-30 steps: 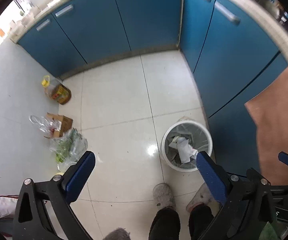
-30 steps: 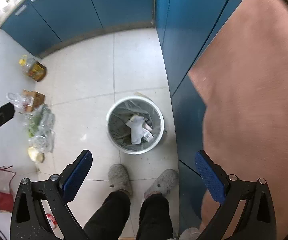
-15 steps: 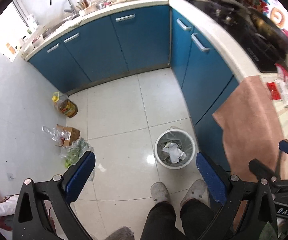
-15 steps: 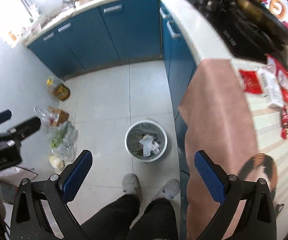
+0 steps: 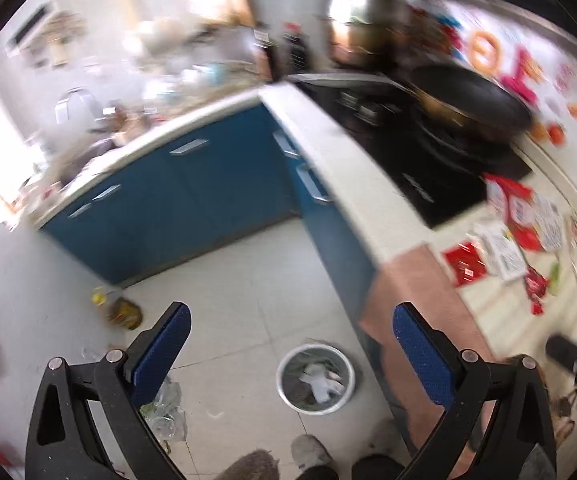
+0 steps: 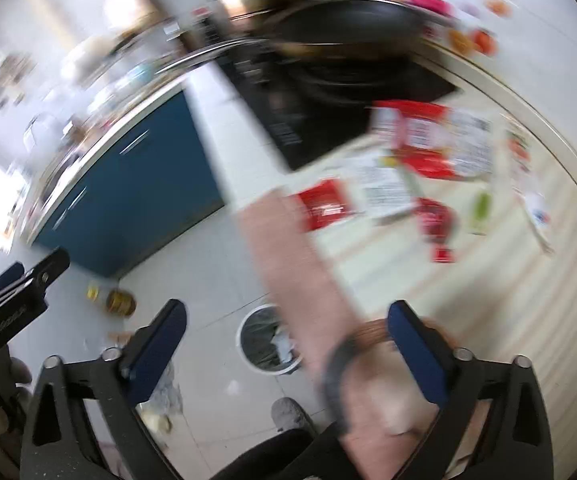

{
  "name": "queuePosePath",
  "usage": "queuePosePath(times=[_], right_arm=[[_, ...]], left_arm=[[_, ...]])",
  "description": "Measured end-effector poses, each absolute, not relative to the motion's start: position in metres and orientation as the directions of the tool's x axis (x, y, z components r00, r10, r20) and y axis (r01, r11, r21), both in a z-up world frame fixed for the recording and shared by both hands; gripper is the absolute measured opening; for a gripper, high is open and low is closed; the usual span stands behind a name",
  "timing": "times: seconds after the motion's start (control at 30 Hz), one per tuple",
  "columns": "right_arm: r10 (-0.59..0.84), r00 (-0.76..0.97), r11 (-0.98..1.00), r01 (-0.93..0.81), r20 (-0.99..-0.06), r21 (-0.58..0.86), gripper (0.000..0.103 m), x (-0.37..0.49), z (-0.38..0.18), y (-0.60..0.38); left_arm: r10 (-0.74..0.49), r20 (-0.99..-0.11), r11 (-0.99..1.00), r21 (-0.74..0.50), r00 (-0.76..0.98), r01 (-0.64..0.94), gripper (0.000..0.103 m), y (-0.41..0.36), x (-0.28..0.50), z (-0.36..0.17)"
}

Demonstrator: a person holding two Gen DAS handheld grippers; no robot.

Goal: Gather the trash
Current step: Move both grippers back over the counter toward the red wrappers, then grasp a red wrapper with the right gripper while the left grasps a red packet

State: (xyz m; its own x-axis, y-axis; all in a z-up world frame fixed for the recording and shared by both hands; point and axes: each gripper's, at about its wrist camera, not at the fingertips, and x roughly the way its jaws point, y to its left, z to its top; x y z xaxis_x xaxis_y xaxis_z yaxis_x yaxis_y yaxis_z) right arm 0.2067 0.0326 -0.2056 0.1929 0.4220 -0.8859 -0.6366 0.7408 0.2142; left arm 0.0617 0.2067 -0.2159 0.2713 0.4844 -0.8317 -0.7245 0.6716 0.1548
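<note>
Tongs [image 5: 288, 354] empty; red-white wrappers [image 5: 516, 216] strewn on counter [image 5: 372, 208].

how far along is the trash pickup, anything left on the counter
Done: crumpled paper already lies in the bin on the floor. In hand: nothing; the left gripper and right gripper are both empty, the right's jaws just narrowing. Left: red and white wrappers scattered on the counter.

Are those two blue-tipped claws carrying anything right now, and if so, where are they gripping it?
Nothing is held. The left gripper and the right gripper both stand open with only air between their fingers; the right one's jaws have just been closing slightly.
</note>
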Motion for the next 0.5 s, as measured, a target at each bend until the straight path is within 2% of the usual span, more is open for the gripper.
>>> queuePosePath(times=[0.07,0.17,0.3,0.33,0.4,0.43,0.5], right_arm=[[0.403,0.197,0.793,-0.562,-0.894,0.234,0.077,0.244,-0.22,0.012],[0.416,0.159,0.837,-0.452,-0.896,0.308,0.069,0.3,-0.251,-0.01],[0.427,0.144,0.858,-0.374,-0.893,0.351,0.068,0.347,-0.281,-0.018],[0.428,0.147,0.861,-0.366,-0.892,0.353,0.068,0.355,-0.287,-0.017],[0.429,0.148,0.864,-0.356,-0.891,0.356,0.068,0.366,-0.296,-0.012],[0.429,0.147,0.865,-0.351,-0.891,0.358,0.068,0.371,-0.3,-0.011],[0.432,0.135,0.864,-0.346,-0.892,0.366,0.068,0.376,-0.308,-0.006]], left_arm=[[0.453,-0.853,0.699,0.159,0.26,-0.697,0.103,0.203,0.094,-0.228],[0.314,-0.919,0.746,0.082,0.241,-0.661,0.103,0.206,0.148,-0.265],[0.089,-0.969,0.745,-0.089,0.231,-0.661,0.101,0.217,0.206,-0.313],[0.042,-0.972,0.735,-0.125,0.23,-0.666,0.099,0.217,0.218,-0.324],[-0.037,-0.974,0.713,-0.183,0.224,-0.677,0.089,0.217,0.238,-0.345],[-0.071,-0.973,0.703,-0.205,0.22,-0.682,0.088,0.218,0.246,-0.355],[-0.105,-0.975,0.688,-0.214,0.196,-0.694,0.079,0.217,0.258,-0.369]])
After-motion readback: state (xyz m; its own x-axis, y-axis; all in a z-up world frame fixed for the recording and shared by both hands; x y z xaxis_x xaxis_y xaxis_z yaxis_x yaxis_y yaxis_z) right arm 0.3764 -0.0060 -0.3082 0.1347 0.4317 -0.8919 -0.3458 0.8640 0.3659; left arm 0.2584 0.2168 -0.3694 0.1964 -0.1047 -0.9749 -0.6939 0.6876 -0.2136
